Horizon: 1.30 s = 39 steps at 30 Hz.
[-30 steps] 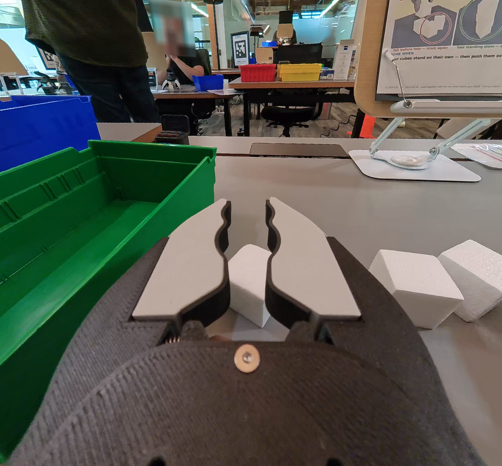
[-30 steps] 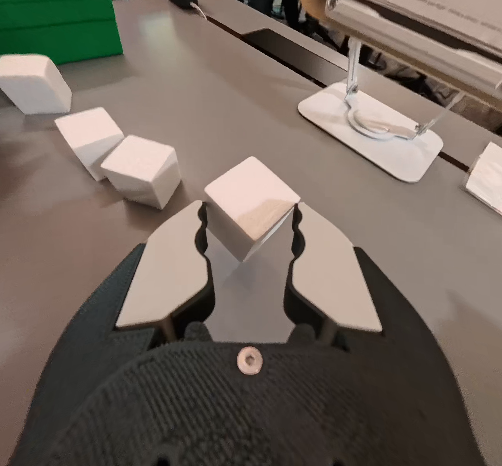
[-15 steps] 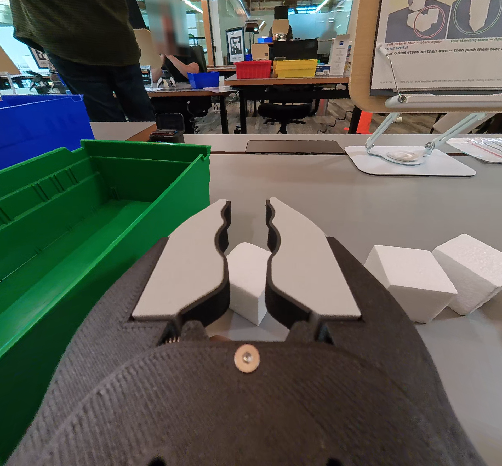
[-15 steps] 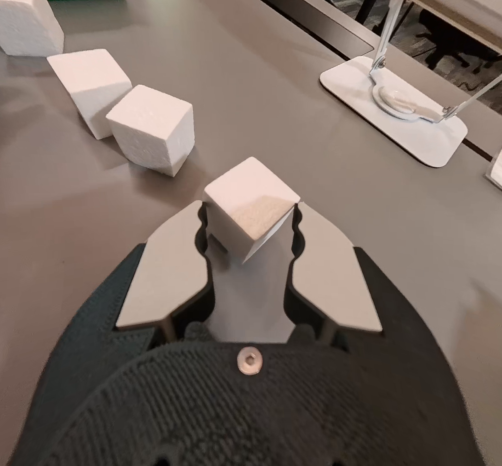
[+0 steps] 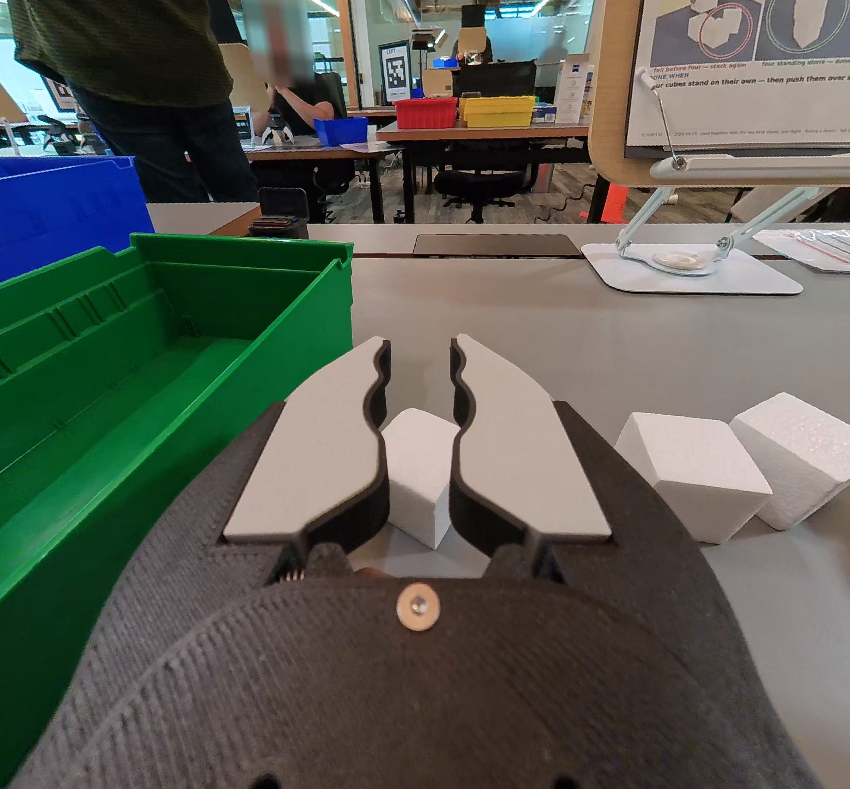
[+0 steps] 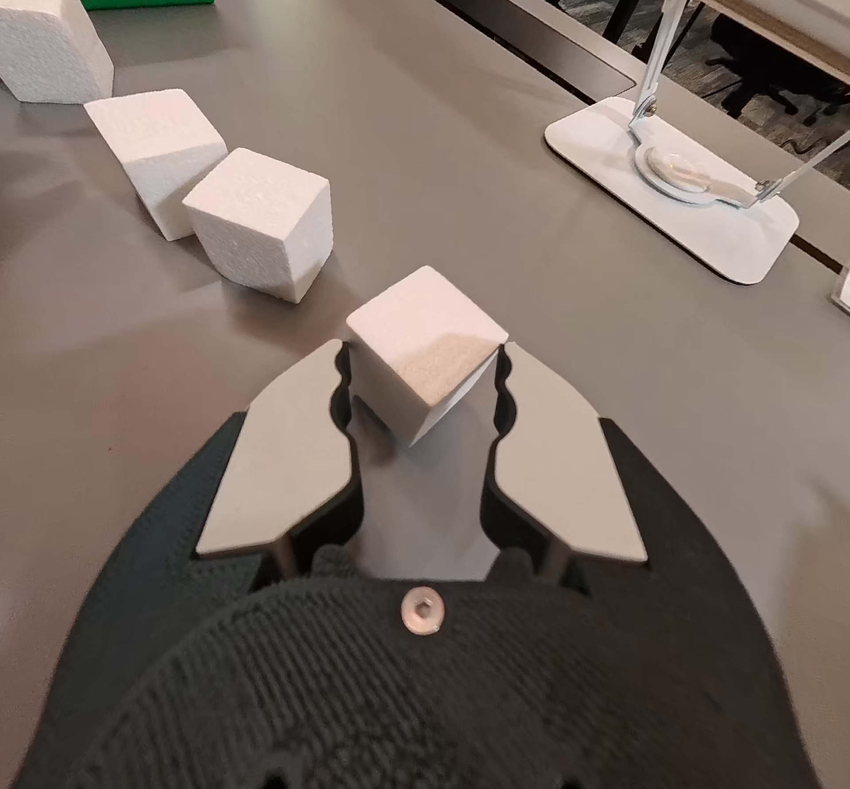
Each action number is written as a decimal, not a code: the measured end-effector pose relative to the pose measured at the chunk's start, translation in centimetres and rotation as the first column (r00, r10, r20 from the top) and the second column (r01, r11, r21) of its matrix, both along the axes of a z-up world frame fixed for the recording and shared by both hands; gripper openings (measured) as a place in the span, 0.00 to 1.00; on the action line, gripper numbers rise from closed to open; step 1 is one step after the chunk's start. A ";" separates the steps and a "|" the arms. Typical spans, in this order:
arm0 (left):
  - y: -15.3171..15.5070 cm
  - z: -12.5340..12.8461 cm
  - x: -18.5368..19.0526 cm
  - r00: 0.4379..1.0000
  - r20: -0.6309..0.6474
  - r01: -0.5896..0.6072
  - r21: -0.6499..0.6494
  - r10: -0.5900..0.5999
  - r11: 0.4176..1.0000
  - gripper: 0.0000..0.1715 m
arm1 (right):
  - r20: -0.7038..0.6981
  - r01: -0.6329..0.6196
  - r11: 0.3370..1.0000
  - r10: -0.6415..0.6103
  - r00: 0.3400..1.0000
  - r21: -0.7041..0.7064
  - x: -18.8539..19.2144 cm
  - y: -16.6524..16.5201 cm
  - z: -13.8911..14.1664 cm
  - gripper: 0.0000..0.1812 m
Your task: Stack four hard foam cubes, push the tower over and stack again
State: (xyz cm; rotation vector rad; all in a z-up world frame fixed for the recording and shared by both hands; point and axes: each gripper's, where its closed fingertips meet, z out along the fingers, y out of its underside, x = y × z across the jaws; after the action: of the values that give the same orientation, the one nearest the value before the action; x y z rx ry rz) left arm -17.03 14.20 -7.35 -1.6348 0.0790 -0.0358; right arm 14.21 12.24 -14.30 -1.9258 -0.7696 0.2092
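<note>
My left gripper [image 5: 419, 344] is low over the grey table [image 5: 552, 344], shut on a white foam cube [image 5: 418, 477] that sits deep between its fingers, right beside the green bin [image 5: 138, 376]. That cube also shows at the far left of the right wrist view [image 6: 46, 40]. My right gripper [image 6: 422, 346] is shut on another white foam cube [image 6: 414, 353], held tilted at the fingertips a little above the table. Two loose foam cubes touch each other on the table between the grippers [image 5: 690, 468] [image 5: 800, 454]; in the right wrist view they lie ahead to the left [image 6: 156, 155] [image 6: 262, 220].
A white stand base [image 5: 690, 270] [image 6: 667, 183] carries a board with a printed sheet at the back right. A blue bin [image 5: 69, 206] and a small black box [image 5: 278, 220] stand behind the green bin. A person [image 5: 115, 31] stands beyond the table. The grippers' ends are close to 35 cm from one another.
My right gripper has carried its cube forward and left, closer to the two loose cubes. My left gripper has barely shifted and still holds its cube.
</note>
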 end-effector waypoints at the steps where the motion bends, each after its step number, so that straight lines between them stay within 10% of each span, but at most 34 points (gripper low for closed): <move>1: 0.0 0.0 0.0 1.000 0.000 0.000 -0.001 0.000 1.000 0.15 | 0.002 0.000 1.000 0.000 1.000 -0.001 0.0 0.0 -0.1 0.34; 39: 0.0 -0.1 0.1 1.000 -0.001 0.004 -0.006 -0.004 1.000 0.15 | 0.018 0.025 0.999 -0.025 1.000 -0.027 -0.1 0.1 -1.0 0.35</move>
State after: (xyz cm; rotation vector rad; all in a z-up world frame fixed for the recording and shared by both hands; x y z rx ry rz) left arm -16.96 14.22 -7.46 -1.6403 0.0827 -0.0382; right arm 14.12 12.38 -15.26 -1.9643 -0.7571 0.1888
